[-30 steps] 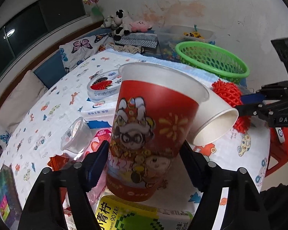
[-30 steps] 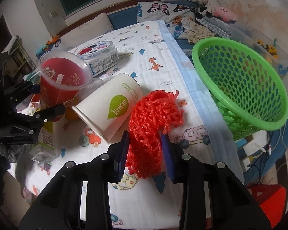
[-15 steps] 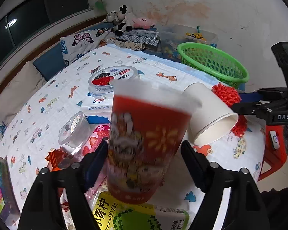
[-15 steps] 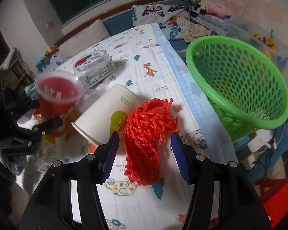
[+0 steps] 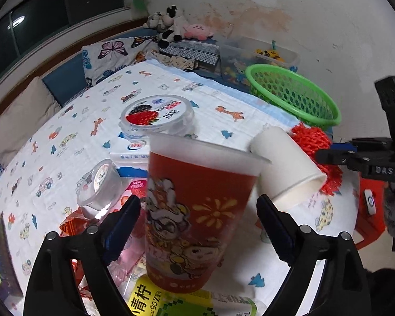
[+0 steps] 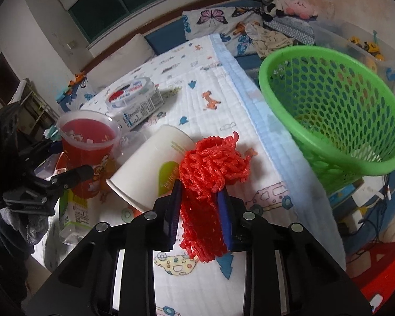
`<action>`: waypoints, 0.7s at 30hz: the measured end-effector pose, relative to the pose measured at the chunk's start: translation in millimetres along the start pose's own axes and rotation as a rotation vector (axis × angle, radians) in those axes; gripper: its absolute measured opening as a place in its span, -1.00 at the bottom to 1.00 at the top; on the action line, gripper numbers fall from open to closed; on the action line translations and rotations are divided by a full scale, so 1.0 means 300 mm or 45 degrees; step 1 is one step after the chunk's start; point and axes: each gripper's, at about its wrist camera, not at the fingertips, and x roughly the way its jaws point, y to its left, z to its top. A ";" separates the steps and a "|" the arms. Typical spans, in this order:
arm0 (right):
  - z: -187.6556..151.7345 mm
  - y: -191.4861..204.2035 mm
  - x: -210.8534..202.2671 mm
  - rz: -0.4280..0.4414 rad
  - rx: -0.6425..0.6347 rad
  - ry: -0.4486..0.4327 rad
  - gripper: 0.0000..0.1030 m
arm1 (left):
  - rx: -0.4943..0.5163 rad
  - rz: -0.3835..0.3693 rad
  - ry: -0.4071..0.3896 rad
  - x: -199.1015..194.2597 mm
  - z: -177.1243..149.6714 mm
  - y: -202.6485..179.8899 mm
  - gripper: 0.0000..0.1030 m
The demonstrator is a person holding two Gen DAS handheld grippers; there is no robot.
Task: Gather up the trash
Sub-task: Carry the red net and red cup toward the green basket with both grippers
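Observation:
A red printed plastic cup stands upright between the fingers of my left gripper, which is open around it; the pads do not touch the cup. It also shows in the right wrist view. My right gripper is shut on a red foam net and holds it above the bedsheet. A white paper cup lies on its side between the two grippers. The green mesh basket stands at the bed's right edge.
A round strawberry tub on a flat box, a small clear lidded cup, red wrappers and a green-yellow drink carton lie on the cartoon-print sheet. Plush toys and a clear toy bin stand behind.
My left gripper opened and let go of the red cup, which now stands on the bed. My right gripper opened briefly, then shut on the red foam net and lifted it.

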 end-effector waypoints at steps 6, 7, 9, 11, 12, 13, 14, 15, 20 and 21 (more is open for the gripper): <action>0.011 -0.004 -0.051 -0.003 -0.008 -0.045 -0.49 | -0.026 0.029 -0.009 -0.002 0.004 0.009 0.42; 0.018 -0.008 -0.064 -0.003 -0.006 -0.060 -0.49 | -0.021 0.039 -0.016 -0.010 0.005 0.007 0.41; 0.033 -0.020 -0.087 -0.016 -0.003 -0.088 -0.49 | -0.018 0.038 -0.026 -0.030 0.008 0.004 0.41; 0.059 -0.043 -0.106 -0.044 0.000 -0.116 -0.49 | -0.010 0.051 -0.038 -0.056 0.022 -0.002 0.41; 0.076 -0.060 -0.113 -0.067 0.002 -0.132 -0.49 | -0.002 0.063 -0.054 -0.076 0.036 -0.008 0.41; 0.096 -0.080 -0.123 -0.095 -0.001 -0.151 -0.49 | 0.001 0.068 -0.065 -0.089 0.044 -0.007 0.41; 0.111 -0.098 -0.125 -0.117 -0.002 -0.163 -0.49 | -0.005 0.064 -0.079 -0.107 0.062 -0.007 0.41; 0.130 -0.121 -0.128 -0.146 0.001 -0.176 -0.49 | -0.011 0.059 -0.087 -0.119 0.075 -0.005 0.41; 0.213 -0.249 -0.090 -0.258 0.015 -0.157 -0.44 | -0.022 0.024 -0.145 -0.163 0.197 -0.034 0.41; 0.221 -0.271 -0.078 -0.274 0.012 -0.151 -0.44 | -0.023 0.016 -0.148 -0.162 0.215 -0.043 0.41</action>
